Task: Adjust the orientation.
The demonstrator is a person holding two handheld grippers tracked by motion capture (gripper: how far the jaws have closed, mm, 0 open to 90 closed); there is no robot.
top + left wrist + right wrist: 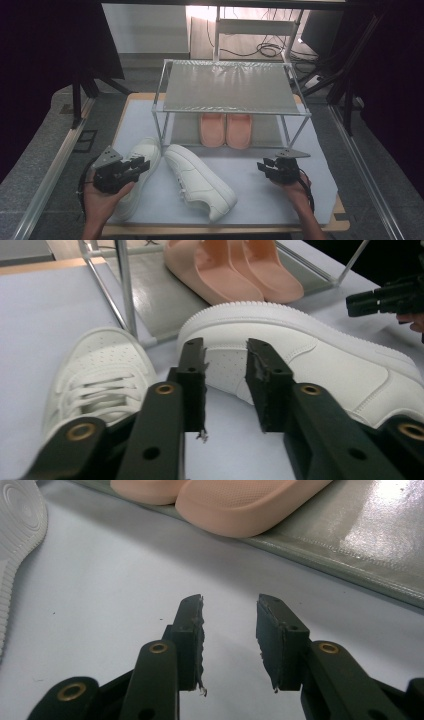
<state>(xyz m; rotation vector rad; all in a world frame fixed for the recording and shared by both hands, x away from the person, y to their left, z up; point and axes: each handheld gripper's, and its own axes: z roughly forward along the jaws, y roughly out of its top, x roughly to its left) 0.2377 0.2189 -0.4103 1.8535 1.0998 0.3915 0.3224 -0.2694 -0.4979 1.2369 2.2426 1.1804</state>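
Note:
Two white sneakers lie on the pale mat [280,200] in front of a metal shoe rack [230,87]. The left sneaker [145,150] [100,370] stands upright, toe toward the rack, partly under my left hand. The middle sneaker [200,182] [310,355] lies tipped on its side, and its sole [15,540] faces my right gripper. My left gripper [142,163] [226,350] hovers open over the left sneaker and points at the middle one. My right gripper [263,166] [230,605] [385,295] is open over bare mat, holding nothing.
A pair of pink slippers [226,130] [235,270] [240,500] sits on the rack's lower shelf [360,540]. The rack's front legs [125,285] stand near the left sneaker's toe. Metal rails [55,170] run along both sides of the table.

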